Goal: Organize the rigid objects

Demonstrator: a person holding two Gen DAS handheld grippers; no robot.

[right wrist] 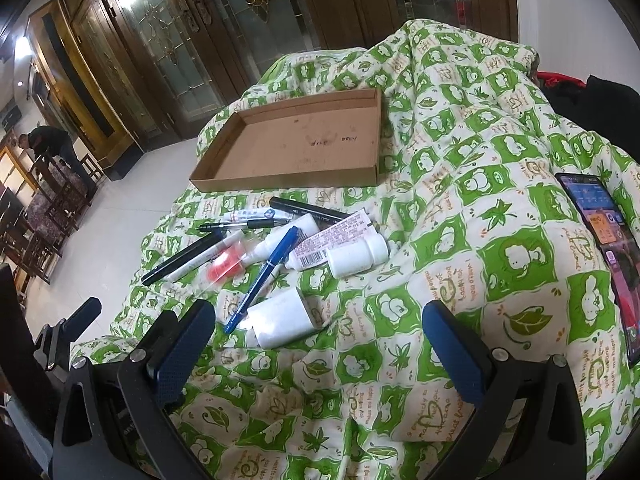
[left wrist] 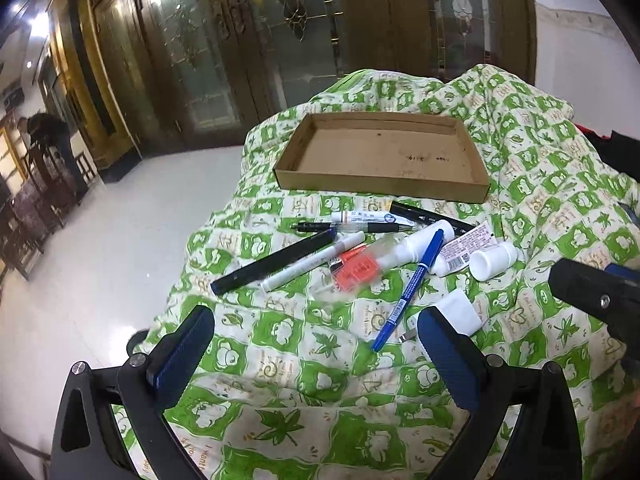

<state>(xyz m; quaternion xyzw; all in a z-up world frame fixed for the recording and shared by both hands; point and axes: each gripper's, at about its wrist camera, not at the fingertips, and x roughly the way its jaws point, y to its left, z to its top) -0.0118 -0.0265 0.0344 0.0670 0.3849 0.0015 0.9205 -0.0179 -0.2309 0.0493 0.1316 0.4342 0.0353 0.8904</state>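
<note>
A shallow cardboard tray [left wrist: 400,184] [right wrist: 280,180] lies bare on a green-and-white quilt. In front of it sits a pile: a blue pen [left wrist: 408,292] [right wrist: 260,280], a long black pen [left wrist: 272,262] [right wrist: 180,258], a white marker [left wrist: 312,262], an orange item in clear wrap [left wrist: 354,270] [right wrist: 224,266], a white bottle [left wrist: 494,261] [right wrist: 356,256], a printed tube [left wrist: 460,250] [right wrist: 320,246] and a white charger block [right wrist: 284,316] [left wrist: 460,312]. My left gripper [left wrist: 316,332] hangs open before the pile. Just behind the charger block, my right gripper [right wrist: 318,328] is open too. Both hold nothing.
A lit phone [right wrist: 608,248] lies on the quilt at the right. The quilt [right wrist: 460,200] bulges behind and right of the tray. Left of the bed are a white tiled floor [left wrist: 100,280], wooden chairs [right wrist: 48,208], dark glass-panelled doors and a person [left wrist: 52,140] bending far off.
</note>
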